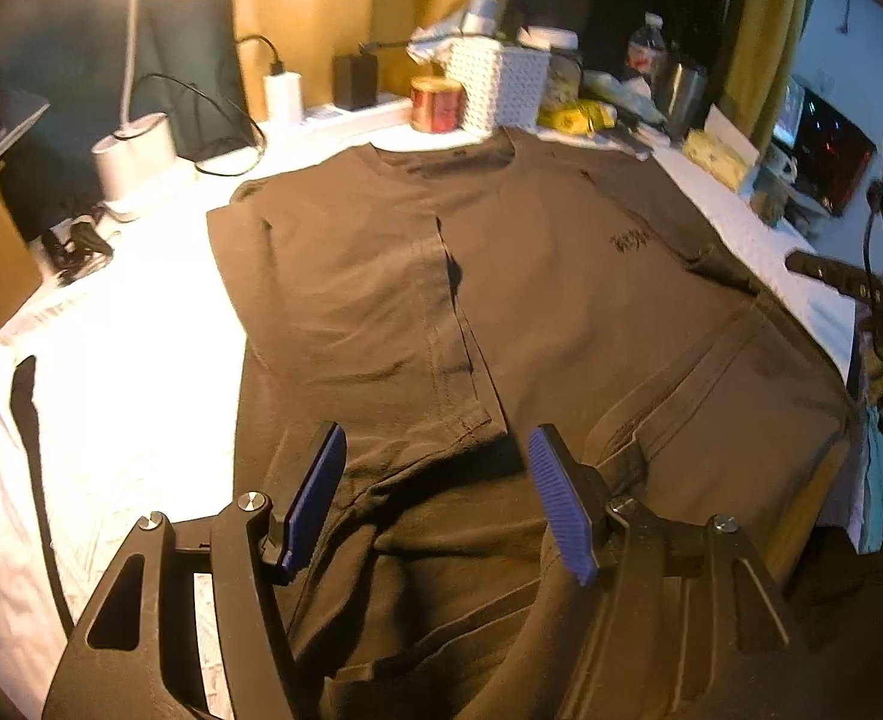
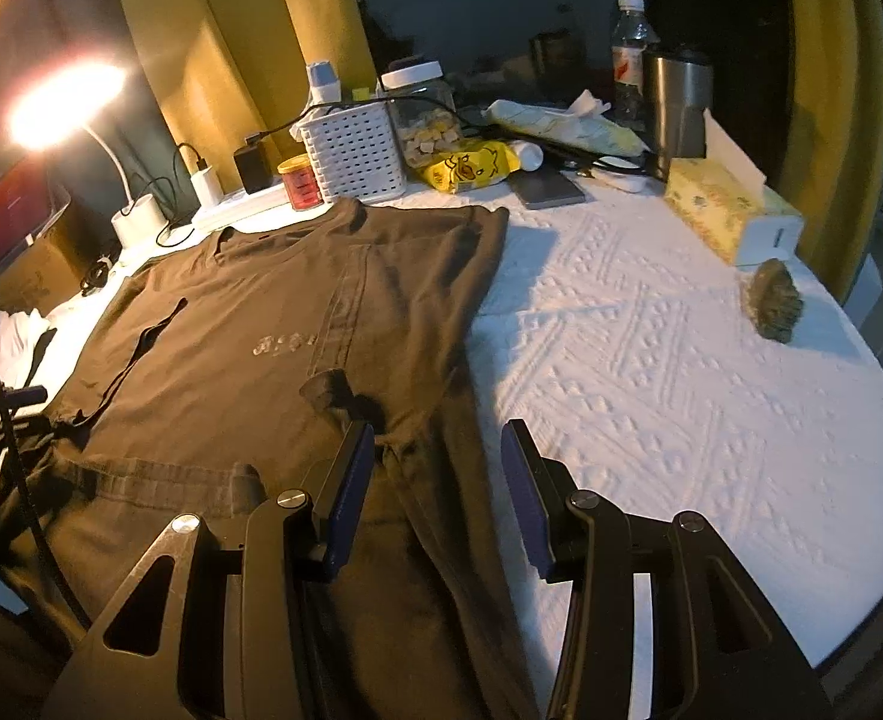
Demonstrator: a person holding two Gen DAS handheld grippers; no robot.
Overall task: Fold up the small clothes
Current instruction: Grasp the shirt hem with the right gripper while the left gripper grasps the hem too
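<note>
Brown shirt (image 1: 561, 300) lies flat on the white-covered tabletop (image 2: 651, 360), both side panels folded inward; bare cloth extends right of it, clutter lines the far edge by the basket (image 2: 354, 150). Left tongs (image 1: 435, 480) and right tongs (image 2: 438, 468) hover released, wide apart, over the shirt's near hem, holding nothing.

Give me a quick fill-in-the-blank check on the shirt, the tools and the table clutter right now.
1. The brown T-shirt lies on a ____ textured cloth.
2. Both the left tool and the right tool are ____, gripping nothing.
3. The red tin stands beside the white ____.
4. The lamp is switched ____.

Missing words: white; open; basket; on
</note>
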